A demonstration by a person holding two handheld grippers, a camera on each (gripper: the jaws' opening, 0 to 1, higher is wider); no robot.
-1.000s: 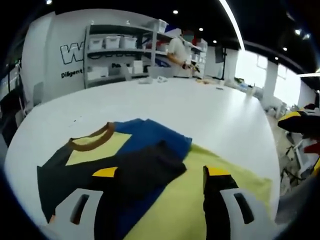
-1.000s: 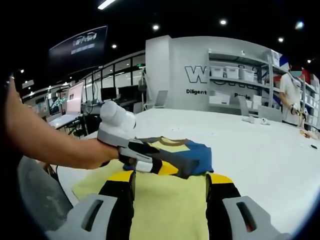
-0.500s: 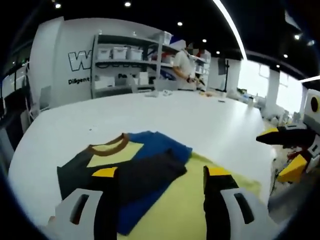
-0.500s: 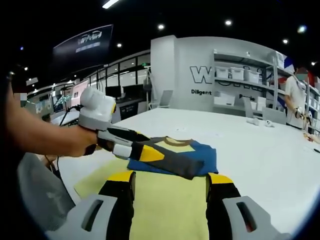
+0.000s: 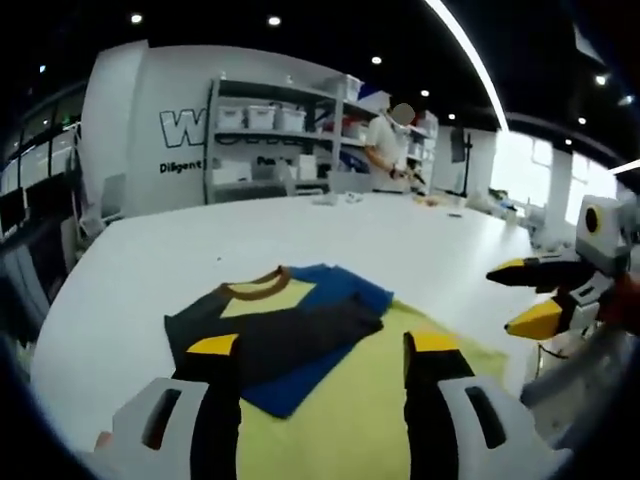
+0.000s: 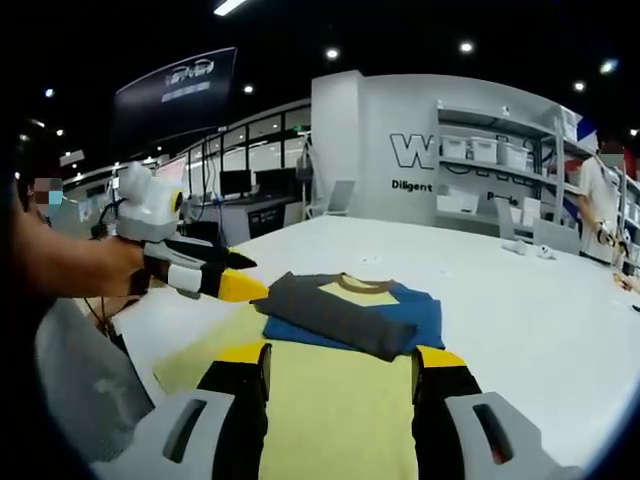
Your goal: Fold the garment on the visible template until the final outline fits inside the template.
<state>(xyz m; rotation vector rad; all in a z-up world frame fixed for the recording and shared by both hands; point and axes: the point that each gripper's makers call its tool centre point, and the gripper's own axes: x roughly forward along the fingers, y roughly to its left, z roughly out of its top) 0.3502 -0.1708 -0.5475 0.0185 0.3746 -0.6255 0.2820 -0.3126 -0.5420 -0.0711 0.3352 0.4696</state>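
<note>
Right gripper view: left hand-held gripper hovers beside garment, jaws apart, empty.

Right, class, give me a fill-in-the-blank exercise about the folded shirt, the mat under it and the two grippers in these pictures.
1. The folded garment lies on a ______ template, which rests on the white table.
2. The collar of the garment is ______ in colour.
3. The left gripper is off the garment, and its jaws hold ______.
4. The jaws of the right gripper stand ______.

Missing words: yellow; brown; nothing; apart
</note>
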